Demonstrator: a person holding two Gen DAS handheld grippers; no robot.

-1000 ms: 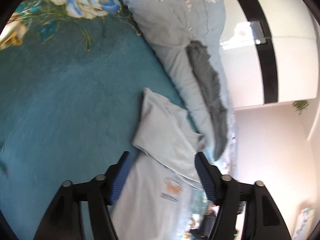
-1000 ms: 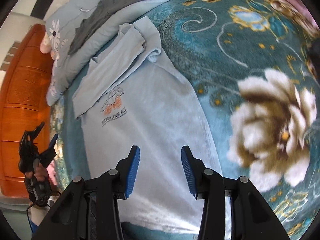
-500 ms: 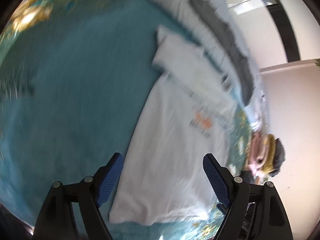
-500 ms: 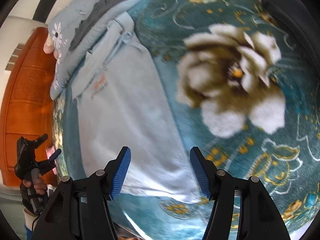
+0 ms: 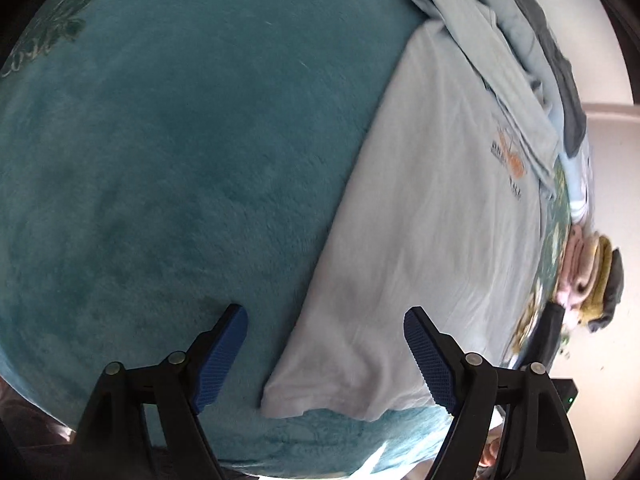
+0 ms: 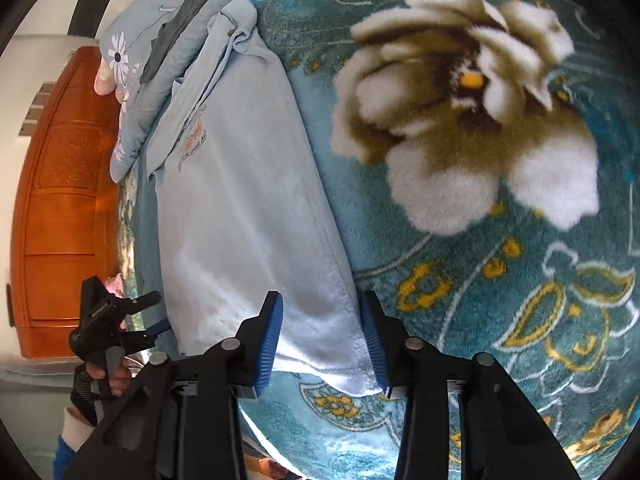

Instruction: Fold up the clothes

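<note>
A pale blue T-shirt (image 5: 424, 216) with an orange chest print lies flat on a teal floral blanket (image 5: 160, 160), its sleeves folded in at the far end. My left gripper (image 5: 326, 354) is open, its jaws wide apart over the shirt's near left hem corner. In the right wrist view the same shirt (image 6: 240, 208) runs away from me. My right gripper (image 6: 322, 340) is open, its blue pads on either side of the near right hem corner. The left gripper also shows in the right wrist view (image 6: 154, 314).
A light blue quilt with daisies and a grey garment (image 6: 176, 28) lie beyond the shirt's collar. A stack of folded clothes (image 5: 592, 284) sits at the bed's right edge. An orange wooden cabinet (image 6: 64, 208) stands beside the bed. The bed's near edge is just below both grippers.
Both grippers have drawn back from the collar end to the shirt's hem, one at each bottom corner. The left jaws have opened wider.
</note>
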